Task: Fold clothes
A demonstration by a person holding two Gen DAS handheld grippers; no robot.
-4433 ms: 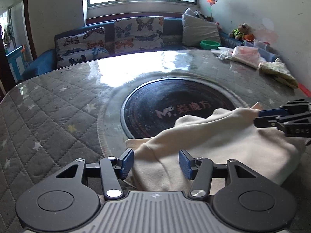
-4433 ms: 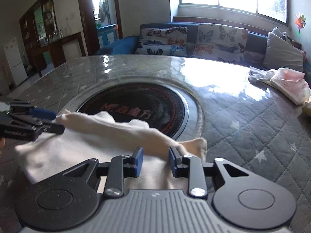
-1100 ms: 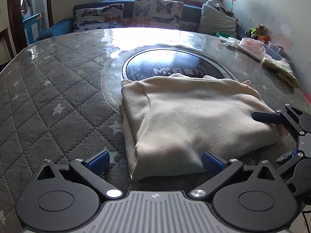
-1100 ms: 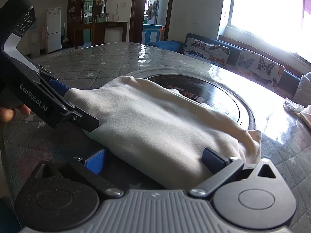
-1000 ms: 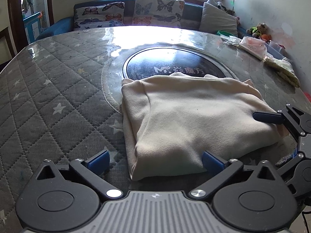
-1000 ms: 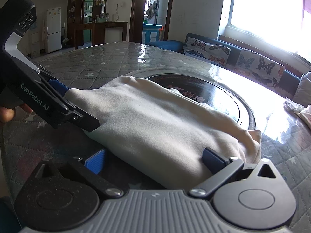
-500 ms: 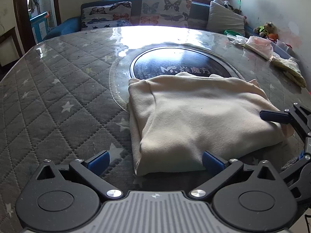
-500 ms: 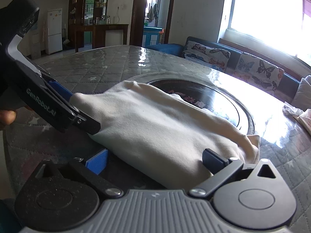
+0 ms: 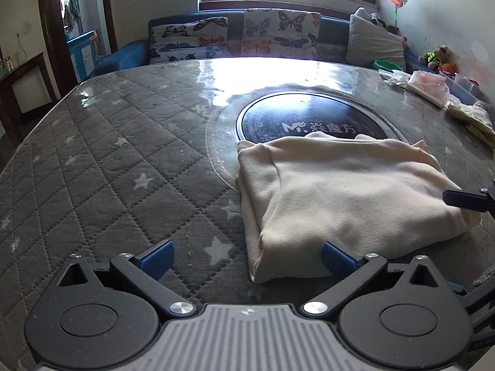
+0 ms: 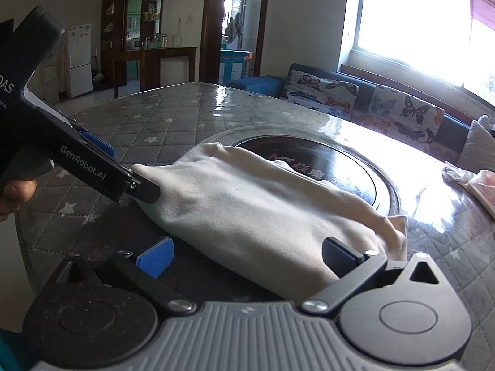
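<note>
A cream garment lies folded into a thick rectangle on the round quilted table, partly over the dark centre disc. It also shows in the right wrist view. My left gripper is open and empty, at the fold's near left corner. My right gripper is open and empty, its jaws wide at the fold's near edge. One right finger shows at the fold's right side in the left wrist view. The left gripper's finger touches the fold's left end in the right wrist view.
A grey star-quilted cover under clear plastic spans the table. Pink and yellow cloth piles lie at the far right edge. A sofa with butterfly cushions stands behind the table. A doorway and cabinets lie to the left.
Both grippers let go of the garment and opened wide; it now lies folded flat. Over the last second the left gripper has drifted left and back, so the fold sits further right.
</note>
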